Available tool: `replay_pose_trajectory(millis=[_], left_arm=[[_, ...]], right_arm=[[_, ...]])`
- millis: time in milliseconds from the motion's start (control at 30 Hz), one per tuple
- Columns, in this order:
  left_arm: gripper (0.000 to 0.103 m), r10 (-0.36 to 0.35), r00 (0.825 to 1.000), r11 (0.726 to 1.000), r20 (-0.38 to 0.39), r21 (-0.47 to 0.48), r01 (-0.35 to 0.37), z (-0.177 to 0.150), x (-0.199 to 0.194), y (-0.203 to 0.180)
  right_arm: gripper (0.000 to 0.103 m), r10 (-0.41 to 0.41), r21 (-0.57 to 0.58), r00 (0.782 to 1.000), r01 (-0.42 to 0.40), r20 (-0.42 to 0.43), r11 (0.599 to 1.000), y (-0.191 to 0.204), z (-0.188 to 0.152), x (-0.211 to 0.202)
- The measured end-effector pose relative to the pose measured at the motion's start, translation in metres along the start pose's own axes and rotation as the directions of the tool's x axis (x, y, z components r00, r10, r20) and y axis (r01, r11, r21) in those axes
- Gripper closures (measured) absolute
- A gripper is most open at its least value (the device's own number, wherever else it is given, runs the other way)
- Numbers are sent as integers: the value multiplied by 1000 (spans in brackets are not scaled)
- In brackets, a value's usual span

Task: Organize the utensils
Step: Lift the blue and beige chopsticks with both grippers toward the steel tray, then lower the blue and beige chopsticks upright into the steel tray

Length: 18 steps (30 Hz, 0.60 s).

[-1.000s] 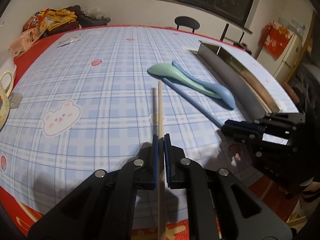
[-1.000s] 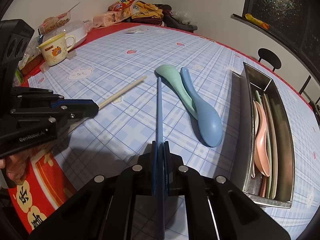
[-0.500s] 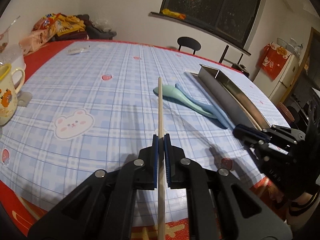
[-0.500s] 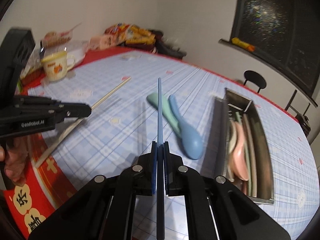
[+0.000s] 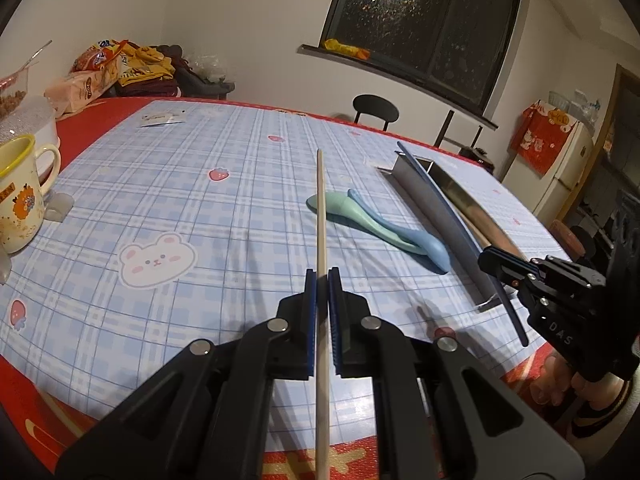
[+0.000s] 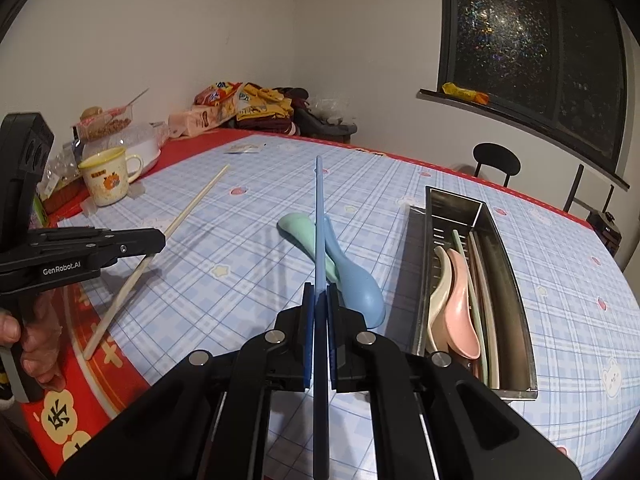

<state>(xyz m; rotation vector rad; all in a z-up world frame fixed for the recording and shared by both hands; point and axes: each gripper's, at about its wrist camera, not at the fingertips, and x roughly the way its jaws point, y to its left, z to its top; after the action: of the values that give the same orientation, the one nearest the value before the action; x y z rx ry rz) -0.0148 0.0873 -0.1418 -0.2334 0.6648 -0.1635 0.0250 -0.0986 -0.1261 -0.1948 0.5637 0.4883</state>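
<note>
My left gripper is shut on a beige chopstick, held in the air above the blue checked tablecloth; the same chopstick shows at the left in the right wrist view. My right gripper is shut on a blue chopstick, also lifted off the table and seen as a blue chopstick at the right in the left wrist view. A green spoon and a blue spoon lie side by side mid-table. The steel utensil tray at the right holds a pink spoon, a cream spoon and several chopsticks.
A yellow-rimmed mug and a white bowl stand at the table's left edge. Snack bags are piled at the far corner. A black chair stands beyond the table, and a fridge is at the far right.
Both grippers have risen and tilted up with their chopsticks, whose tips have left the tablecloth. More of the wall and window shows in both views. The spoons have not moved.
</note>
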Motion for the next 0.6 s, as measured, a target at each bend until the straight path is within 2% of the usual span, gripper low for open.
replay_pose_trajectory(millis=[133, 367, 600], left_arm=[[93, -44, 998, 998, -40, -56, 42, 5, 2, 5], [93, -133, 991, 990, -9, -58, 132, 23, -12, -17], [93, -242, 970, 966, -23, -101, 239, 44, -2, -45]], right_arm=[[97, 58, 95, 998, -59, 9, 994, -17, -1, -3], [97, 133, 300, 991, -135, 28, 944, -56, -8, -9], [97, 107, 375, 990, -134, 92, 917, -93, -9, -29]])
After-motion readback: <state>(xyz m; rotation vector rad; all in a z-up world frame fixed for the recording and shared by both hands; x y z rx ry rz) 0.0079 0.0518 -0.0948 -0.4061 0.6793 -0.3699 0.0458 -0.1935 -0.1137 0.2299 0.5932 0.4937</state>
